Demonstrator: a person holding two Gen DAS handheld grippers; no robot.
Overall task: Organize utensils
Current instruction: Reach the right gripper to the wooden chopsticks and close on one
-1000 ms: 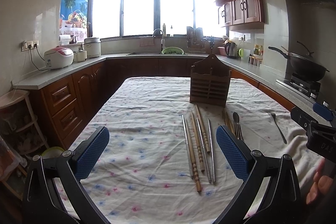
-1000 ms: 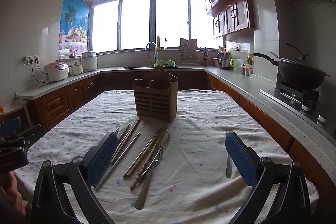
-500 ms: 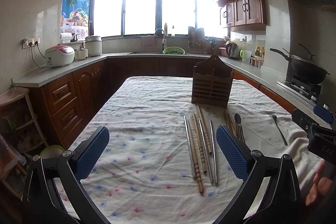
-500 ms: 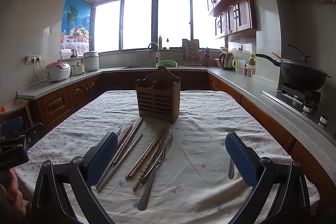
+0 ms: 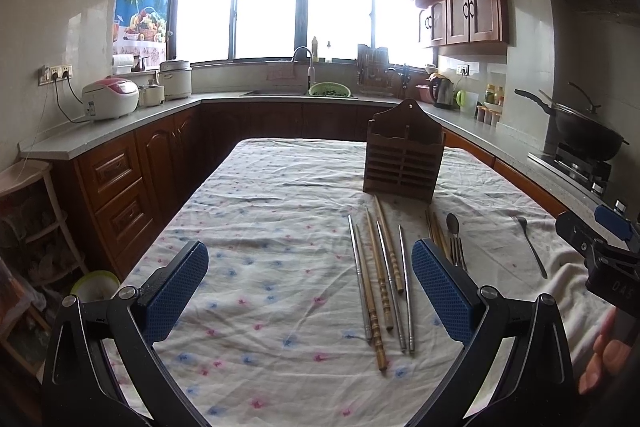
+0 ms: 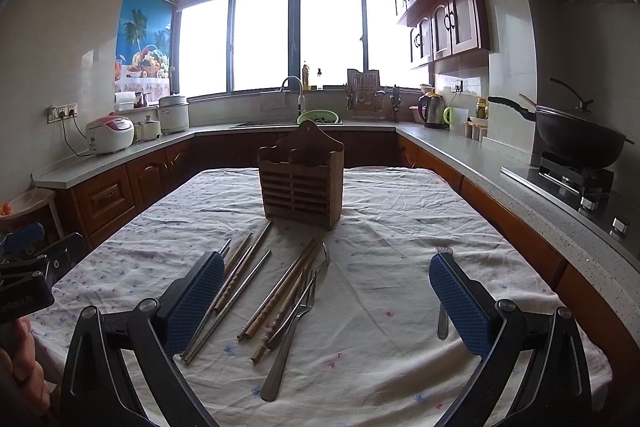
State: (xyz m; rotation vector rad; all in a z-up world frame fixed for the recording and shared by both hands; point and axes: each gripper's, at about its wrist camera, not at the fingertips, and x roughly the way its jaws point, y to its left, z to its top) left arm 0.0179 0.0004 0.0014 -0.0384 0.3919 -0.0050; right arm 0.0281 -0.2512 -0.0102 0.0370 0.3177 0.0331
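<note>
A long table [image 5: 280, 187] under a flowered cloth fills both views, and near its far end the wooden utensil holder [image 6: 301, 183] stands upright and, so far as its top shows, holds nothing yet. In front of it the utensils lie loose on the cloth: a fan of wood and metal chopsticks [image 5: 380, 275], a second bundle of chopsticks with a spoon and fork [image 6: 286, 301], and one fork [image 5: 530, 247] well apart to the right. Over the past second both views have crept slightly forward and downward, the holder and sticks sitting a little lower in frame. The left gripper [image 5: 310, 291] and right gripper [image 6: 326, 301] both hang above the cloth with fingers spread wide, grasping nothing. Sorting has probably not begun; this reads as the approach.
</note>
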